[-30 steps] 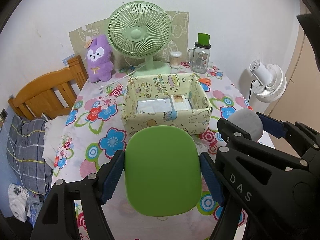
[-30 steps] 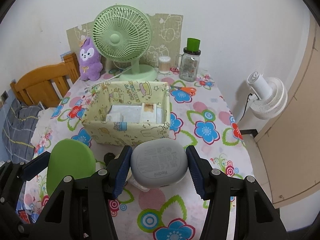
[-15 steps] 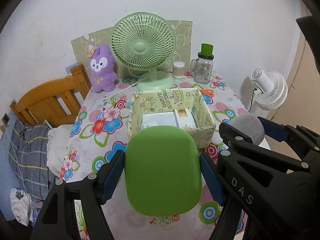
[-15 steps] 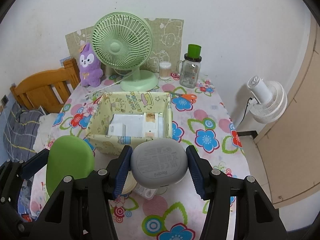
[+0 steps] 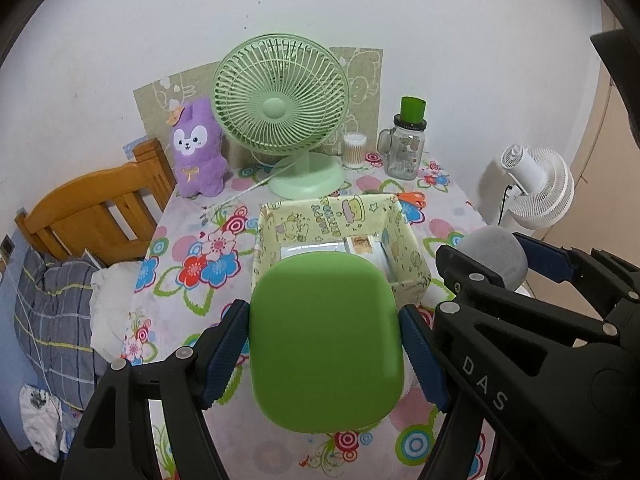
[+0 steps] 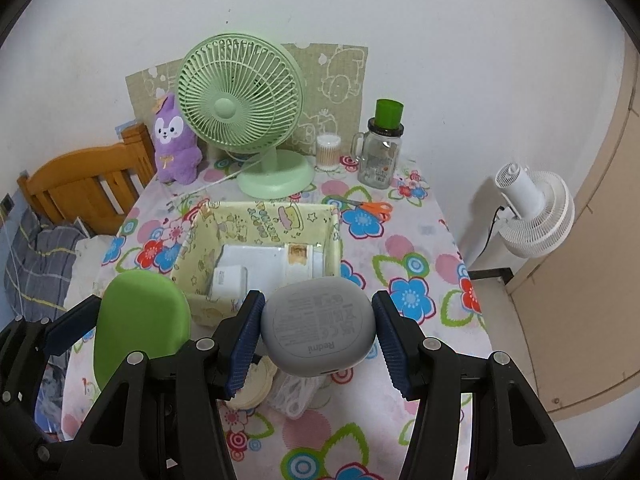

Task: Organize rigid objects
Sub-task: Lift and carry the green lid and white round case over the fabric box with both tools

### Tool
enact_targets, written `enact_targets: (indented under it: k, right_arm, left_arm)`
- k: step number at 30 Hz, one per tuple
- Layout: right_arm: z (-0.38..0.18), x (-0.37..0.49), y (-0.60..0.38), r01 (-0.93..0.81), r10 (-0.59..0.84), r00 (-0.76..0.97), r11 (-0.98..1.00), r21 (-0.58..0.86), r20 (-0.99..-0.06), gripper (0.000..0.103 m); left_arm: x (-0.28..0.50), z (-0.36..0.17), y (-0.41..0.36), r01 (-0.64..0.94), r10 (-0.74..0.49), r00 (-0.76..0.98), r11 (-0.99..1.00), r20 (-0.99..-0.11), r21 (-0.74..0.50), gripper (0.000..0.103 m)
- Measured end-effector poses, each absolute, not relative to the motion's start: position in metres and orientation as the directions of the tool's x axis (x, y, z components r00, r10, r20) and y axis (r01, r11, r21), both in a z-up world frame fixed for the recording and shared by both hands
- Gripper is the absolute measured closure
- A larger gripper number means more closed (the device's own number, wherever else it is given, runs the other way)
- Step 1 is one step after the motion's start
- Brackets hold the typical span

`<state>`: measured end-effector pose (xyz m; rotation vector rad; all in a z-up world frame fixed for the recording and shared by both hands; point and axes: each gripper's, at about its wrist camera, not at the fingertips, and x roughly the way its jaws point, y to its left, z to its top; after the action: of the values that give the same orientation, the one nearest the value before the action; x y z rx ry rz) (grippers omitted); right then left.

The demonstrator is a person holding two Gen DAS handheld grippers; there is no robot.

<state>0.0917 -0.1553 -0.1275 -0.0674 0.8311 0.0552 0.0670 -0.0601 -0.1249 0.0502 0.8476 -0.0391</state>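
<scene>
My left gripper (image 5: 325,354) is shut on a smooth green rounded case (image 5: 325,340), held in the air above the near part of the flowered table. My right gripper (image 6: 318,338) is shut on a grey rounded earbud case (image 6: 318,328) with small print on its face. Each view shows the other's load: the grey case (image 5: 494,250) at the right, the green case (image 6: 140,320) at the left. Beyond both stands an open yellow patterned box (image 6: 260,216) with white flat packets (image 6: 256,260) and a small white box inside.
At the back stand a green desk fan (image 6: 240,108), a purple plush toy (image 6: 174,144), a cotton-swab tub (image 6: 328,152) and a glass jar with a green lid (image 6: 380,148). Orange scissors (image 6: 370,208) lie right of the box. Round pads and mesh (image 6: 256,384) lie under my right gripper.
Both grippers have risen and drawn back from the box with their cases still held; the box and the fan now look smaller and farther off.
</scene>
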Motion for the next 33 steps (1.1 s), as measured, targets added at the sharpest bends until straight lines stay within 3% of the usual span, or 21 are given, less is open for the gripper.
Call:
enact_targets:
  k: [33]
  right_arm:
    - [-0.145, 0.178, -0.148, -0.083, 0.044, 0.651, 0.996, -0.013, -0.758, 0.044]
  left_arm:
    - [0.149, -0.139, -0.051, 0.053, 0.000, 0.639, 0.998, -0.769, 0.044, 0.026]
